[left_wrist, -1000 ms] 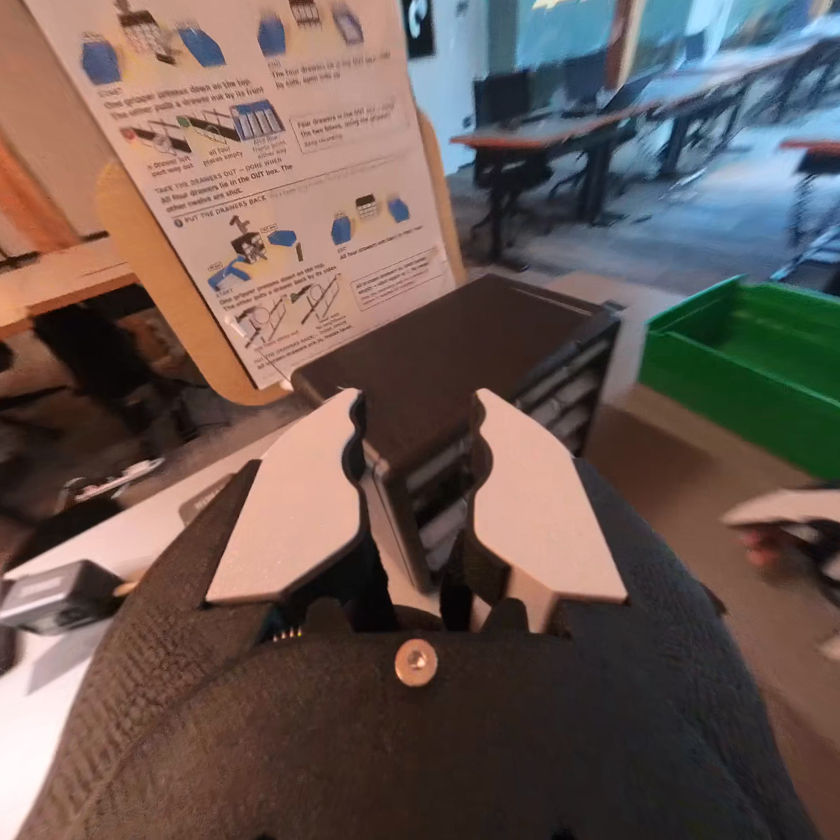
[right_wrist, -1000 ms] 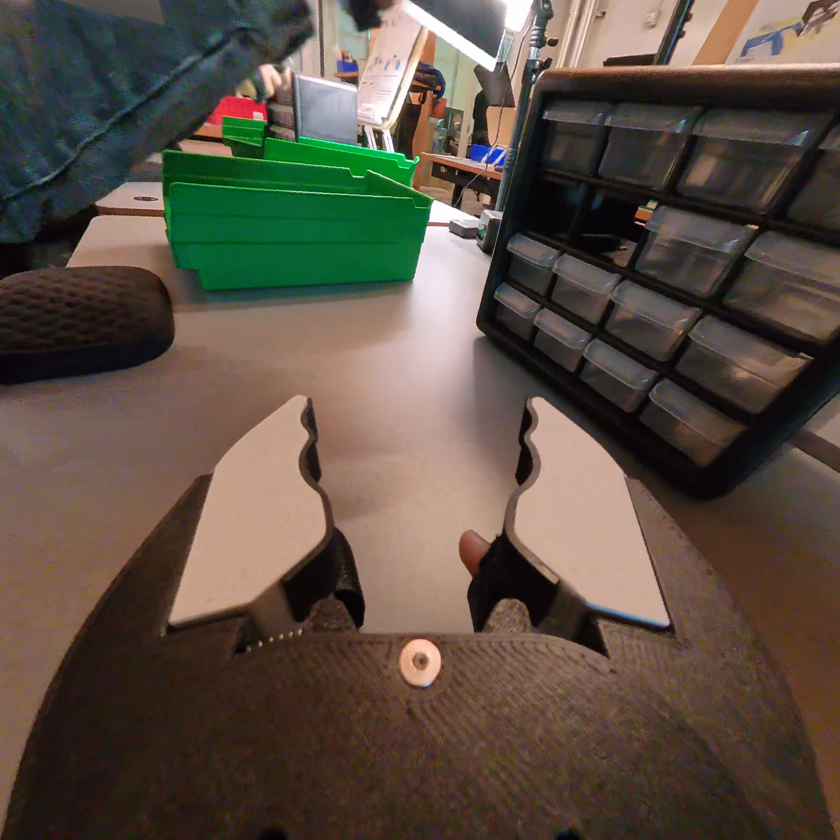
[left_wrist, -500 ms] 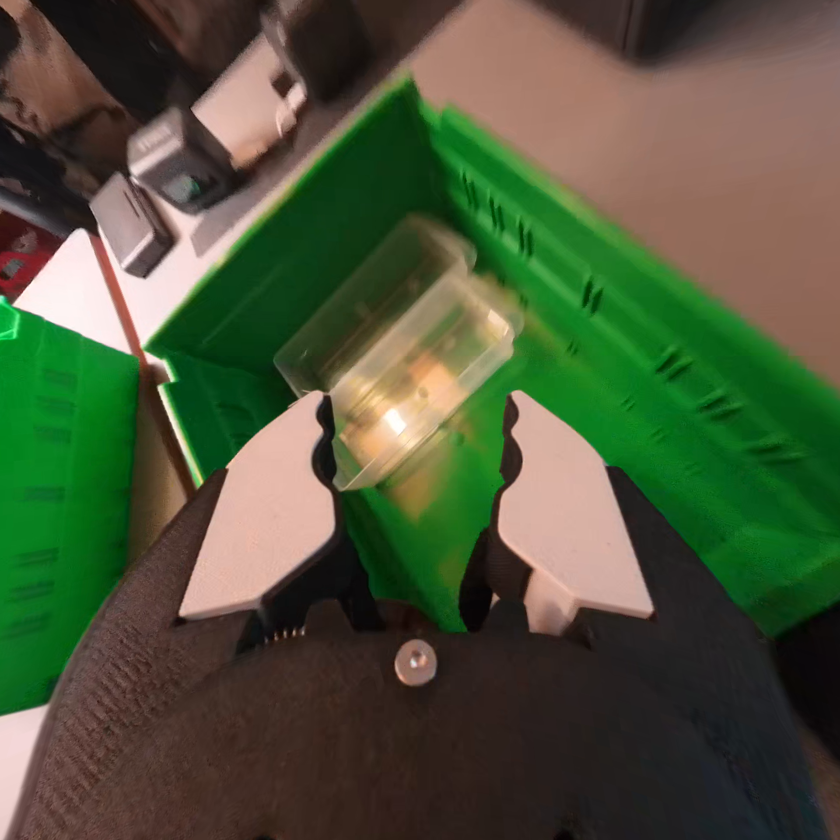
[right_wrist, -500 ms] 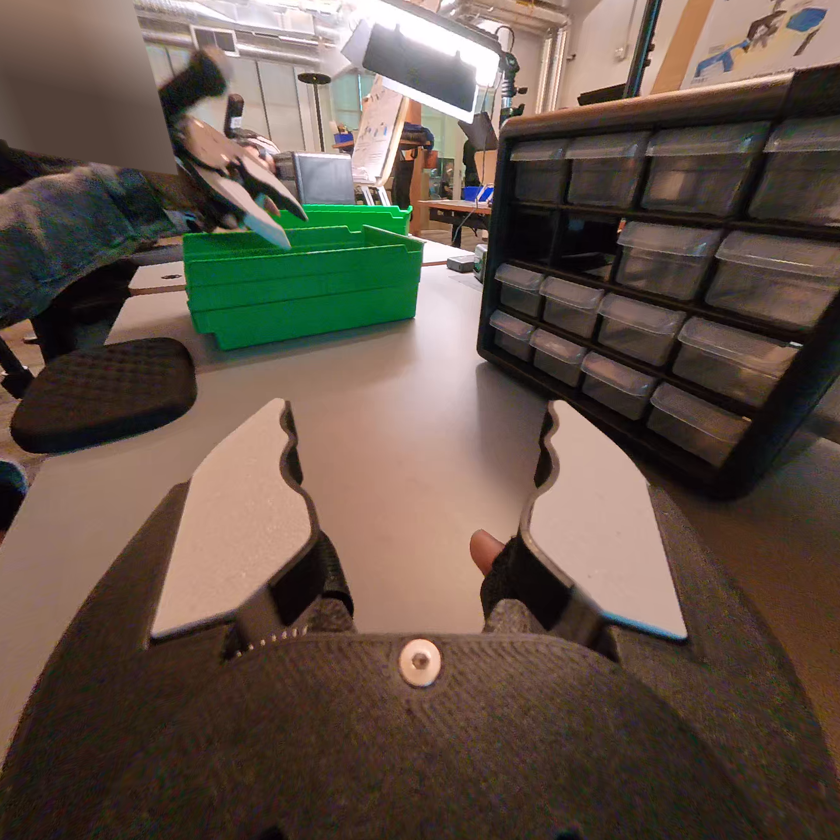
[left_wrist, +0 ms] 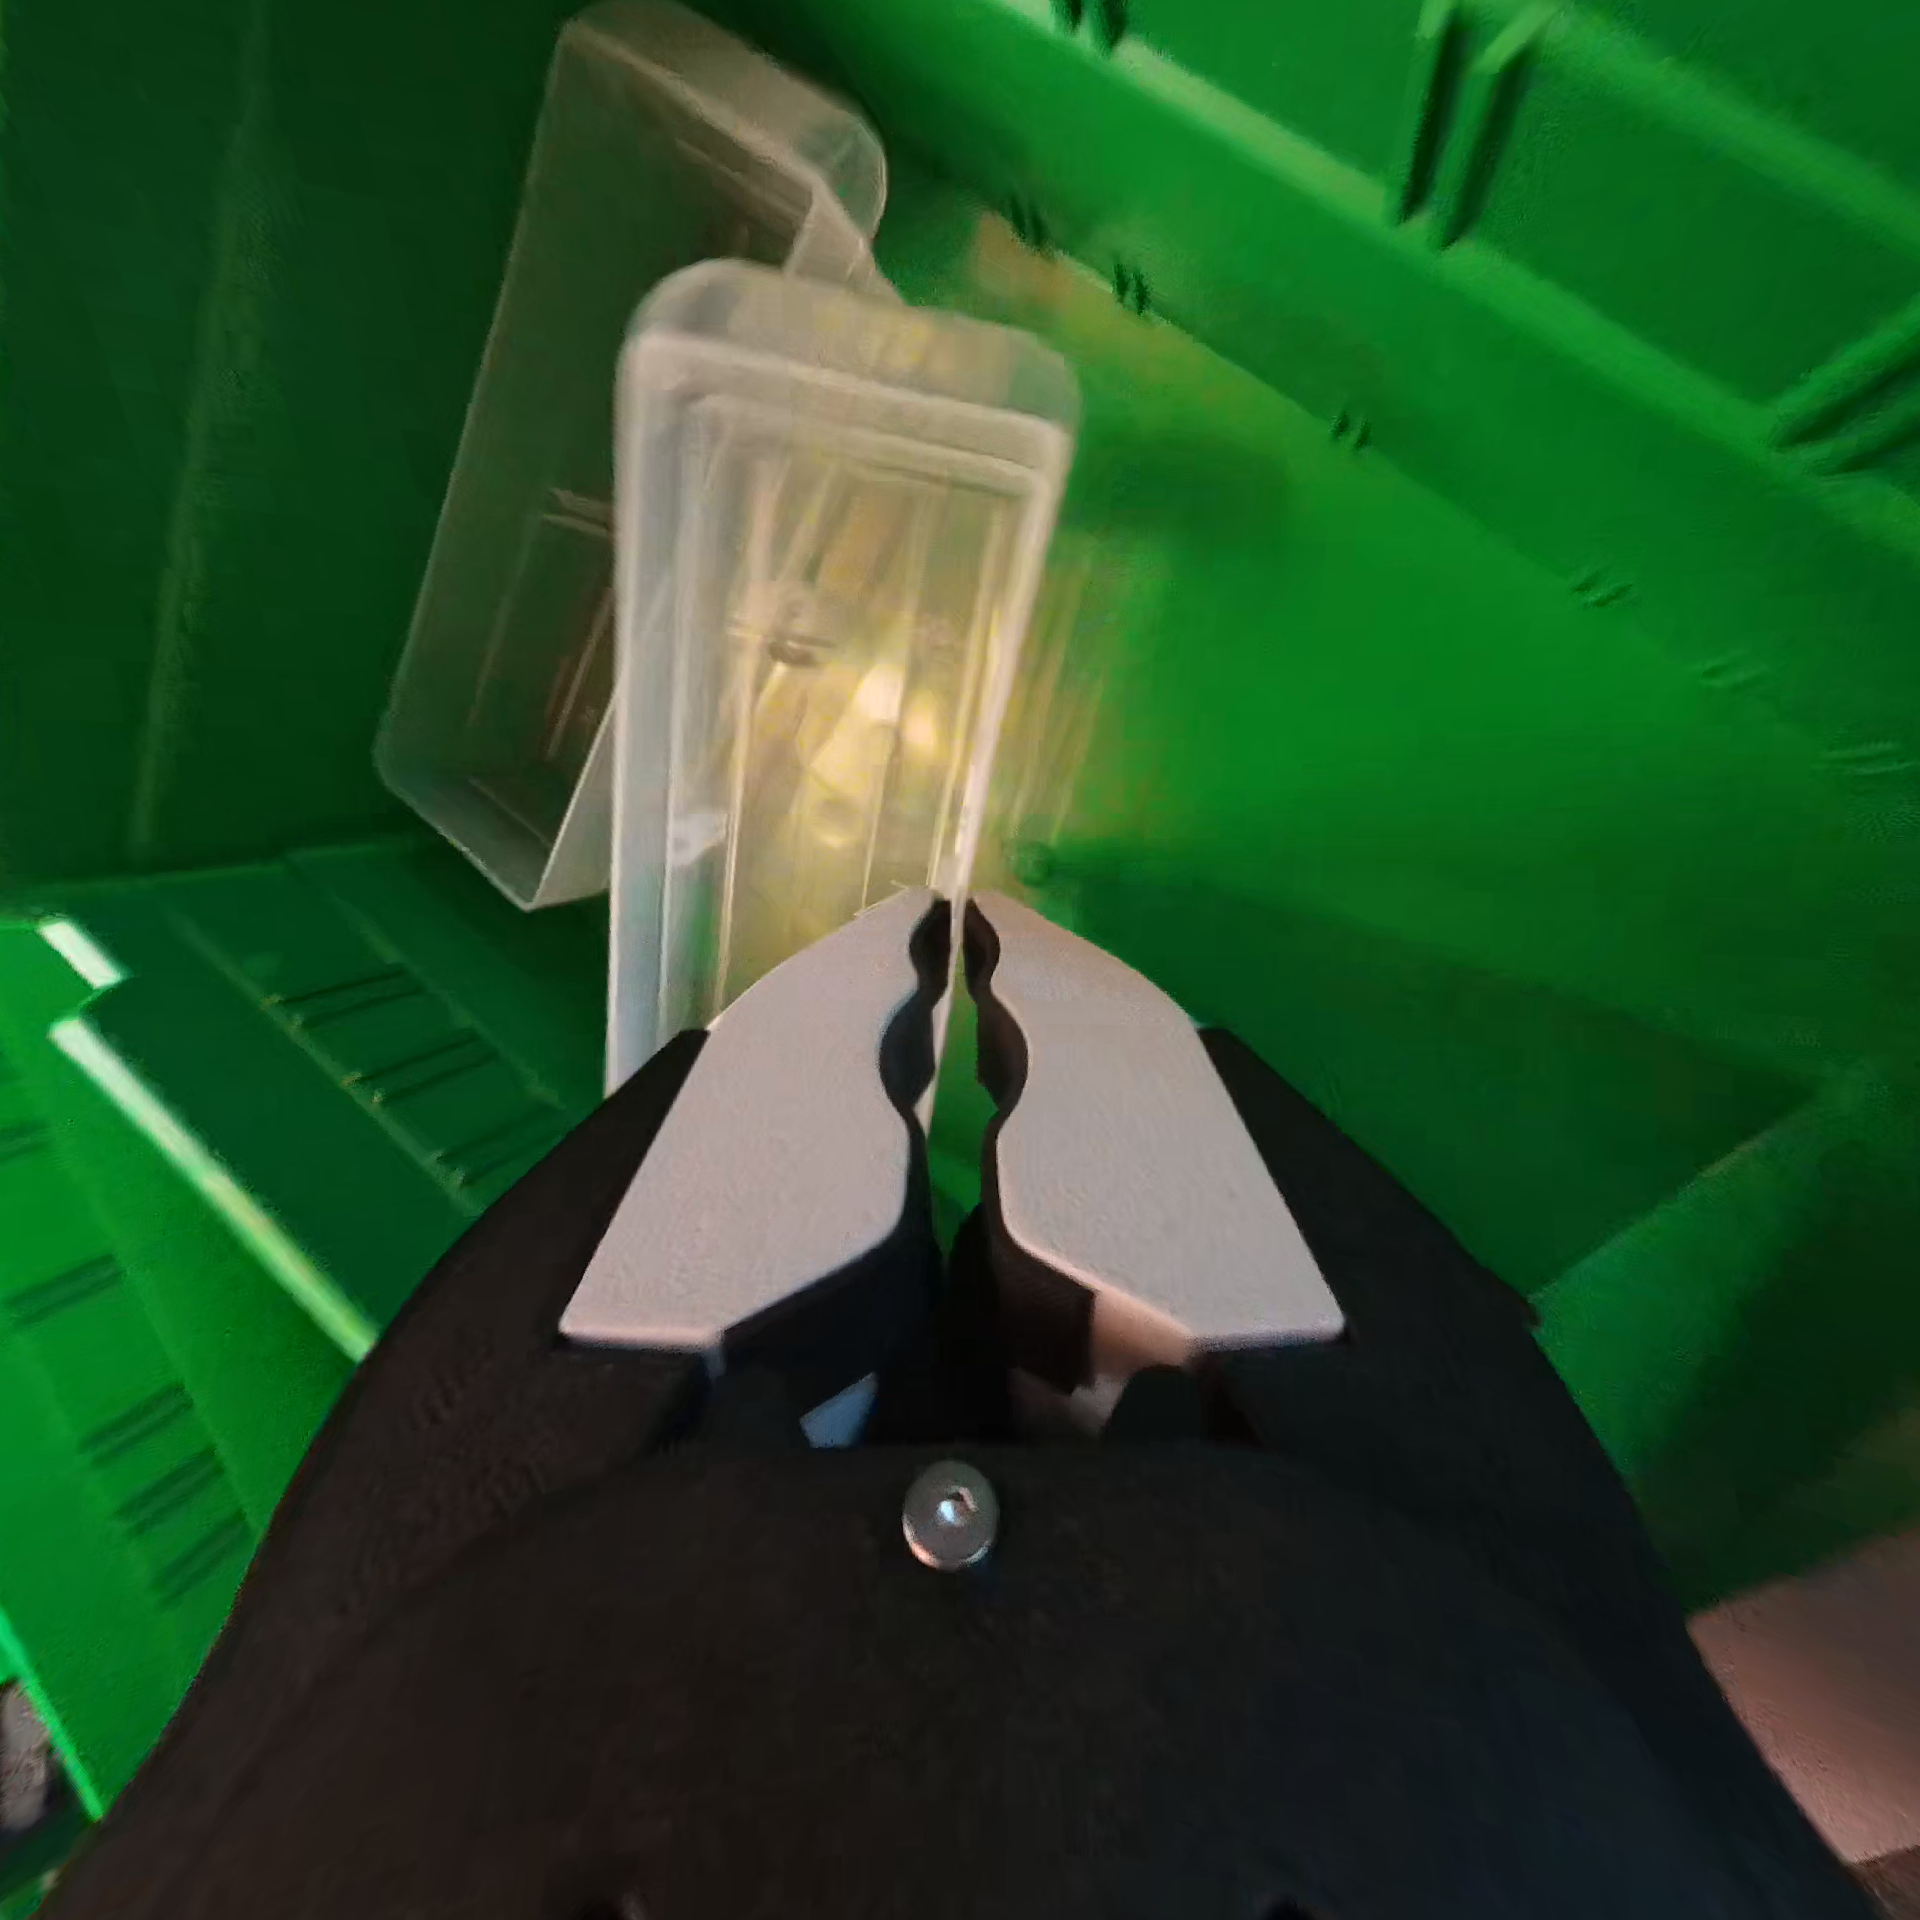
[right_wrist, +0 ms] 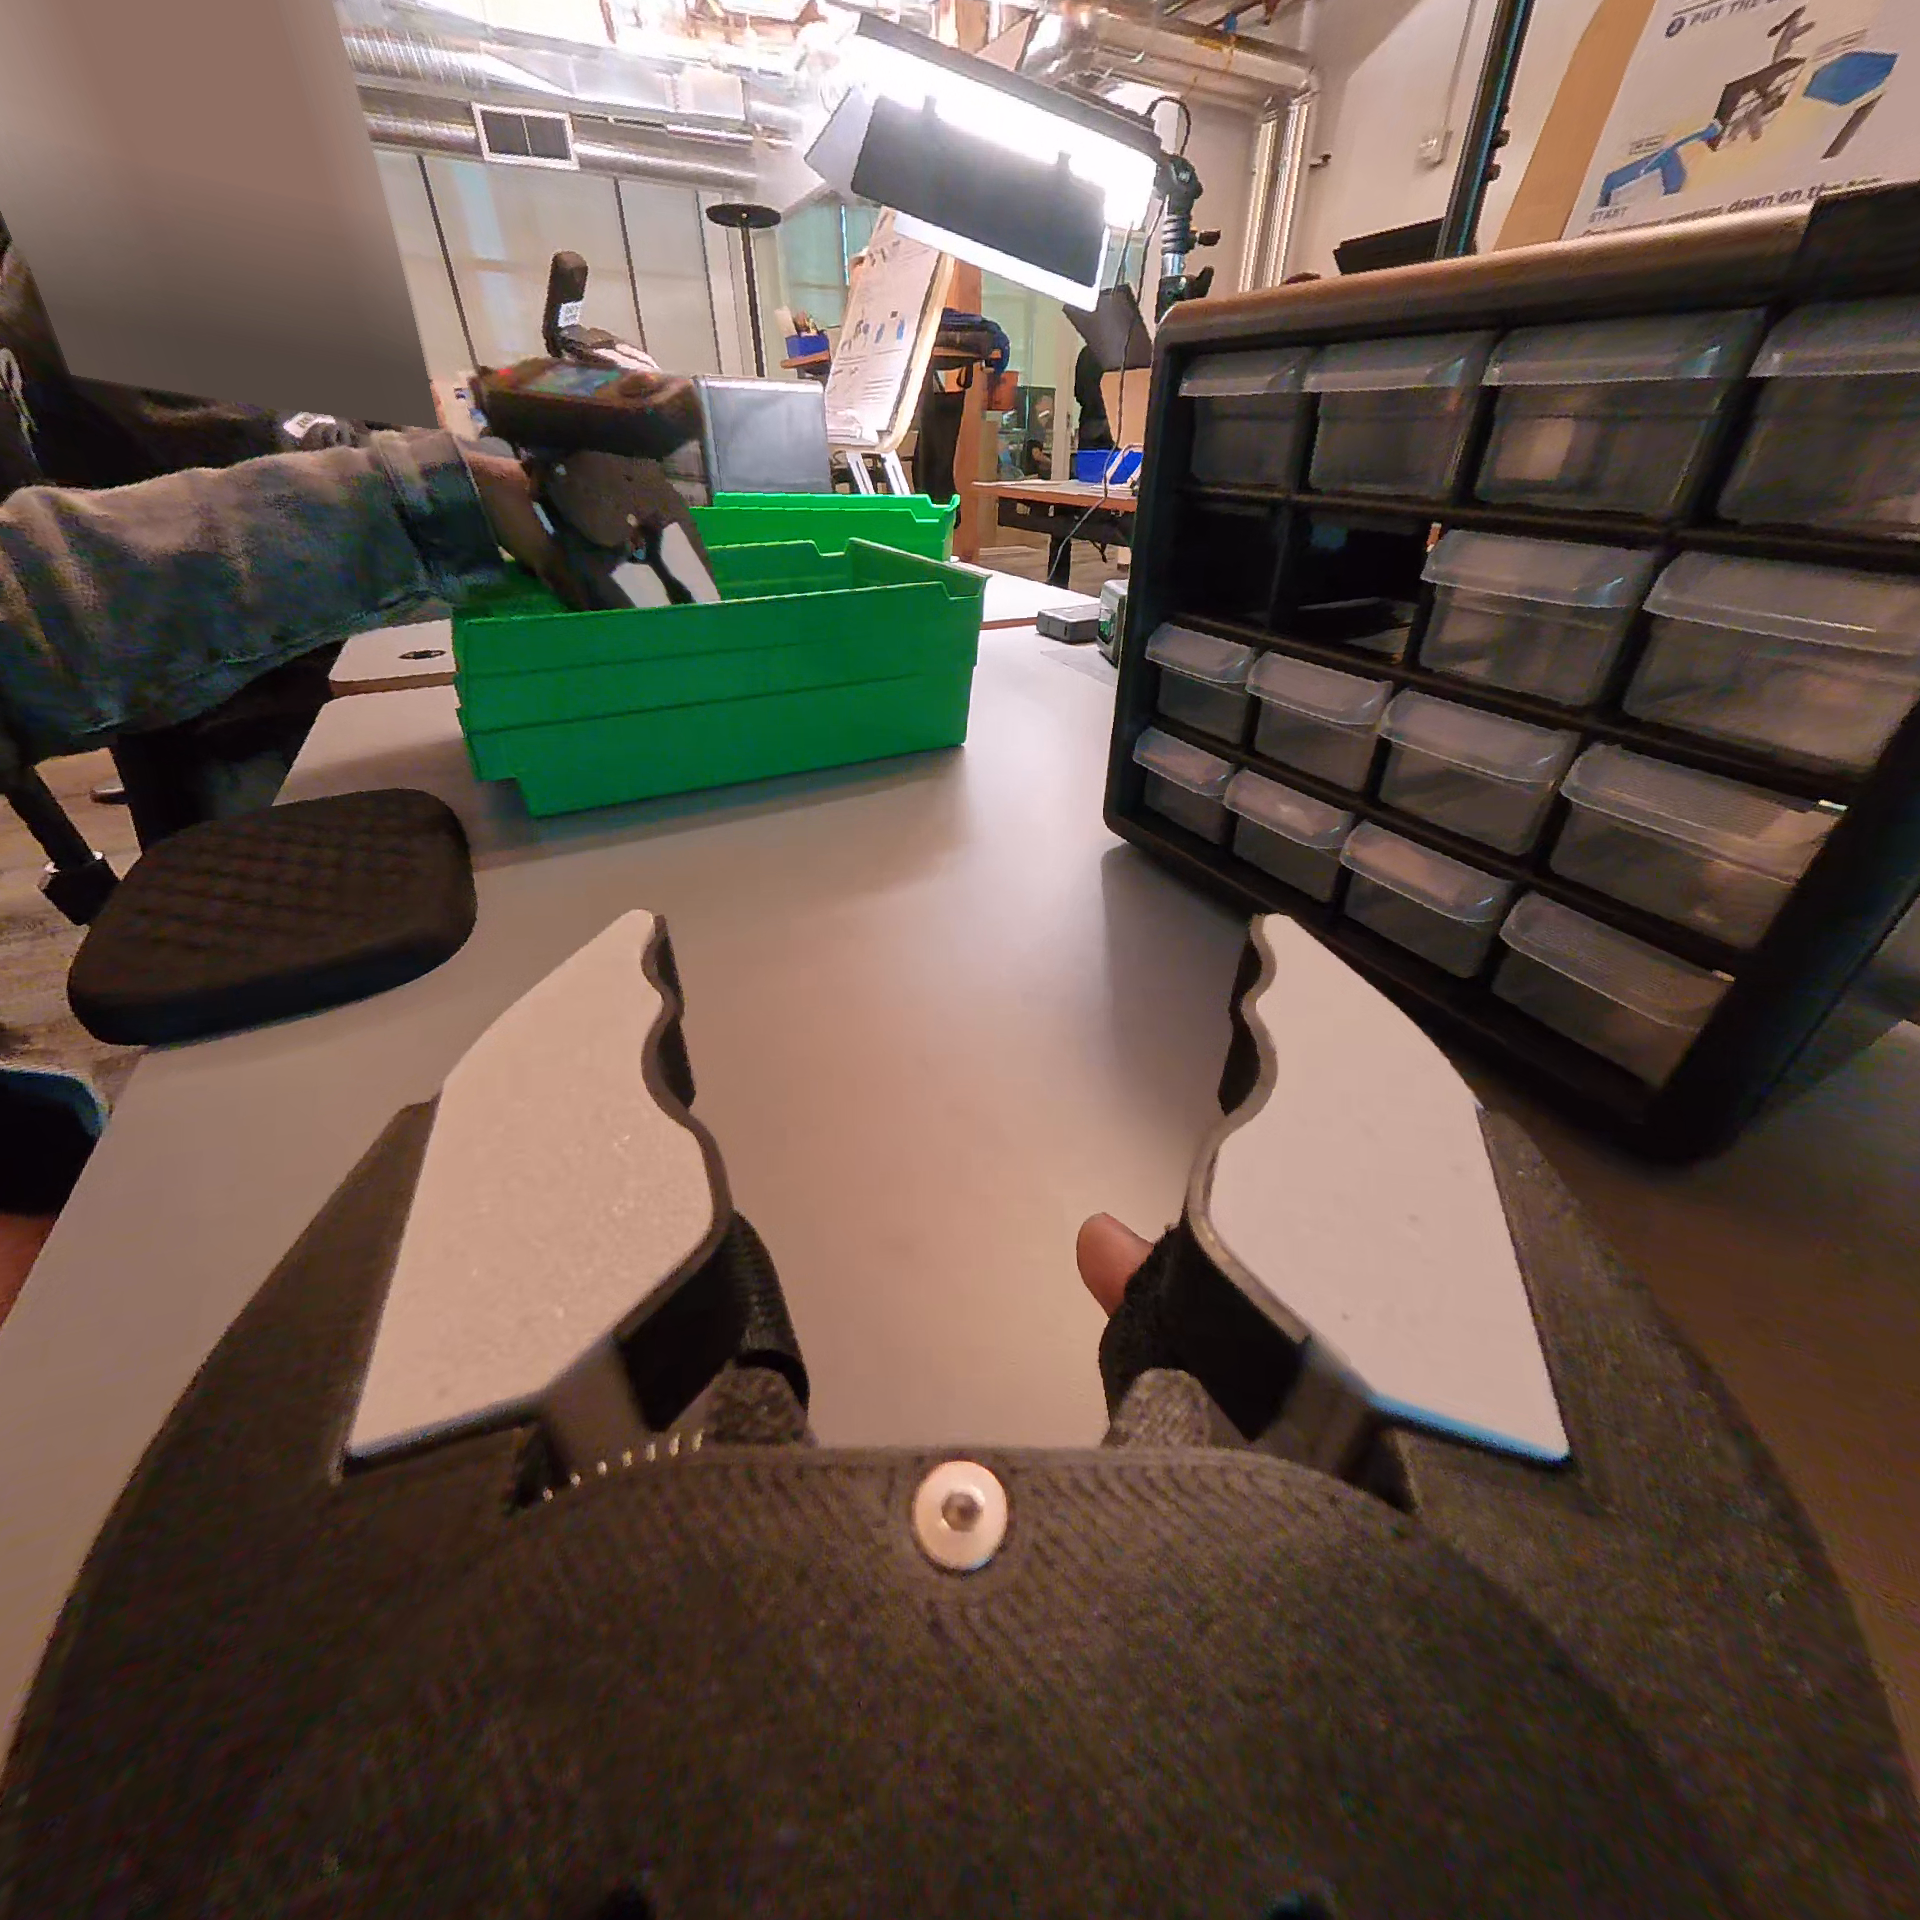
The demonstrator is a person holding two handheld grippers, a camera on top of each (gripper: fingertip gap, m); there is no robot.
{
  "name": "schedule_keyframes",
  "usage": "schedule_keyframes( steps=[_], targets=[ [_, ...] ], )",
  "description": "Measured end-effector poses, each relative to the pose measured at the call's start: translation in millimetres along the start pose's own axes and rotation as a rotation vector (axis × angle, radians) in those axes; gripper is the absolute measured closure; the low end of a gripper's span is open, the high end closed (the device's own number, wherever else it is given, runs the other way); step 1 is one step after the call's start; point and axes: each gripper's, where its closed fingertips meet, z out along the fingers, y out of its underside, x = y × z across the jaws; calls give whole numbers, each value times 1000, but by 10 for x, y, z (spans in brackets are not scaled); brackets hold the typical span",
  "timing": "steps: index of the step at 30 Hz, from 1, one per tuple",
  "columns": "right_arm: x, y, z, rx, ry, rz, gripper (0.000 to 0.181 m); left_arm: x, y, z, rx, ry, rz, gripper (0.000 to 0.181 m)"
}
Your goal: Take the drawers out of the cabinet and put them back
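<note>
My left gripper (left_wrist: 951, 914) is down inside a green bin (left_wrist: 1455, 644), with its jaws closed on the thin wall of a clear plastic drawer (left_wrist: 831, 582). A second clear drawer (left_wrist: 540, 520) lies behind it in the bin. In the right wrist view, the black cabinet (right_wrist: 1507, 1049) stands on the grey table at right, with two empty slots (right_wrist: 1299, 582) in its second row. My right gripper (right_wrist: 956, 935) is open and empty, low over the table in front of the cabinet. The left gripper (right_wrist: 623, 520) also shows there, reaching into the bin (right_wrist: 727, 675).
A second green bin (right_wrist: 862, 514) stands behind the first. A black padded rest (right_wrist: 270, 904) sits at the table's left edge. A person's sleeve (right_wrist: 208, 582) reaches across at left. A light panel (right_wrist: 977, 197) hangs behind.
My left gripper swung from above the cabinet top to the green bin, dropped into it and closed on a clear drawer. My right gripper opened a little wider and stayed near the cabinet.
</note>
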Motion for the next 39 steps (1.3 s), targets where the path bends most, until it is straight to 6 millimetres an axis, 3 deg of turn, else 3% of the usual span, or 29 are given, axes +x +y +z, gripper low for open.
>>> schedule_keyframes(
  steps=[3,6,9,11,14,18,24,27,29,33,36,37,39],
  targets=[
    [-6,-2,2,1,-5,1,81,-47,-189,-411,166,-91,-29,180],
    [-40,12,12,-5,-21,-6,81,95,-589,-920,401,-151,27,180],
    [-91,13,19,-7,-39,-33,81,622,-1160,-1330,627,-99,242,180],
    [-148,-8,16,2,-65,-51,81,1058,-1513,-1452,703,-30,406,180],
    [-266,-89,2,39,-115,-58,81,1570,-1986,-1407,718,38,570,180],
    [-392,-208,-6,97,-135,-140,82,2098,-2472,-1124,641,144,678,180],
    [-521,-241,6,99,-116,-327,91,2633,-2877,-850,595,257,802,180],
    [-549,-219,10,89,-126,-359,110,2774,-2908,-786,560,283,853,180],
    [-524,-234,1,90,-102,-395,111,2747,-2962,-767,565,238,844,180],
    [-332,-417,-86,142,18,-384,112,2531,-3283,-952,779,98,597,146],
    [-70,-593,-211,224,111,-198,112,2235,-3496,-1342,1114,-146,271,121],
    [16,-641,-251,255,126,-106,112,2216,-3484,-1420,1181,-258,245,112],
    [150,-676,-298,296,129,84,113,2248,-3457,-1410,1159,-563,367,105]
  ],
)
